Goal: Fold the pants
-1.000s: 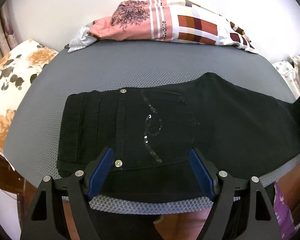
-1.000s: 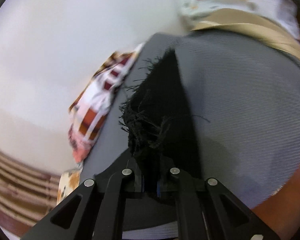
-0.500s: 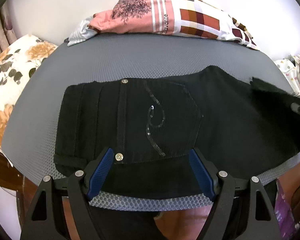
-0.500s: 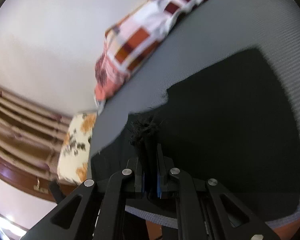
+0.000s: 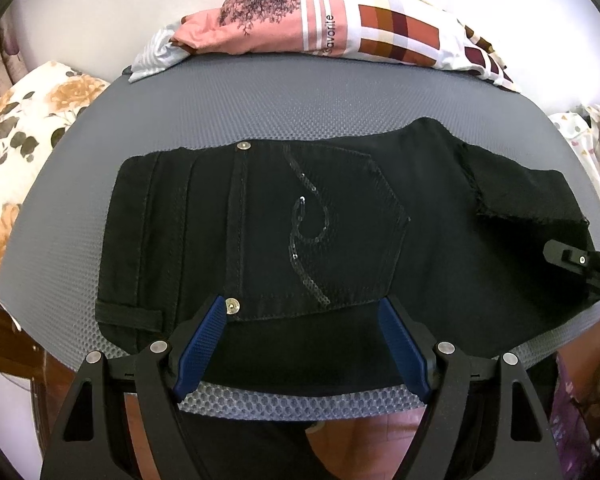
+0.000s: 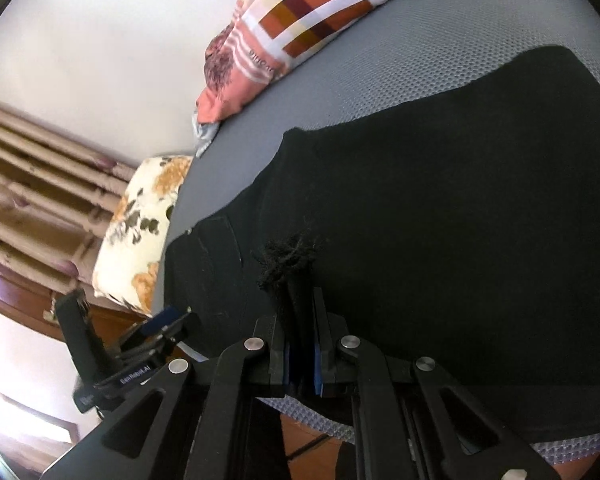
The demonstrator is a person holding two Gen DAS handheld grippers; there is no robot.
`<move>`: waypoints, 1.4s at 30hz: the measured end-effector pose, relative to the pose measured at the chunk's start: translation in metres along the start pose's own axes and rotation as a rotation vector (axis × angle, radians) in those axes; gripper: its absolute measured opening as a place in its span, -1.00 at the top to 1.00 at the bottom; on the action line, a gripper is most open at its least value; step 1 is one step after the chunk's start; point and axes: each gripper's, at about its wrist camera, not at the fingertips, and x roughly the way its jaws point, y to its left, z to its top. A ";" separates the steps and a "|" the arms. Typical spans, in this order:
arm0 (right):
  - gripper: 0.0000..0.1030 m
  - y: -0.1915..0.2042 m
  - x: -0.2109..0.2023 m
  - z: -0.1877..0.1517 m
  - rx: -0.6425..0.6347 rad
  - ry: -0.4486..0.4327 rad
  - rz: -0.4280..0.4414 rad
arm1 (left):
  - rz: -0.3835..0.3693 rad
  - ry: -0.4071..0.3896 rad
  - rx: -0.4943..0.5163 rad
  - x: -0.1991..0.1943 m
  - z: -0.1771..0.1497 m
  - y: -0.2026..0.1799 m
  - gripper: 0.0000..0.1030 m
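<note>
Matt cloth, plastic and a little bright metal

The pants (image 5: 340,216) ahead of the left gripper (image 5: 302,344) are matt black denim with shiny metal rivets, a glinting sequin swirl on the pocket and a frayed hem (image 6: 290,258) in the right gripper (image 6: 300,344). The mat (image 5: 300,108) under them is grey honeycomb mesh. Both grippers are matt black plastic with ribbed blue pads (image 5: 200,354). Beyond lie soft printed cloths (image 5: 340,20).

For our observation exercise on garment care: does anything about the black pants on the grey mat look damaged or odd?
Yes. The leg hem pinched in the right hand-held gripper is frayed, with loose threads sticking out in a ragged tuft. The rest of the black pants lies flat on the grey mat, with no damage that shows.
</note>
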 end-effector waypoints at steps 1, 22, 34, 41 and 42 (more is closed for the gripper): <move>0.82 0.001 0.001 0.000 -0.009 0.004 -0.003 | -0.001 0.004 -0.001 0.001 0.000 0.000 -0.53; 0.66 0.024 0.024 -0.017 -0.142 0.061 -0.066 | -0.004 0.038 -0.004 0.008 -0.002 -0.002 -0.53; 0.22 0.028 0.033 -0.030 -0.098 0.159 0.167 | -0.002 0.050 -0.009 0.010 -0.003 -0.001 -0.53; 0.20 -0.015 -0.020 -0.009 0.083 -0.023 0.307 | -0.014 0.032 -0.037 0.004 -0.001 0.006 -0.53; 0.20 -0.018 -0.026 -0.007 0.075 -0.039 0.280 | -0.026 0.029 -0.050 0.001 0.000 0.008 -0.53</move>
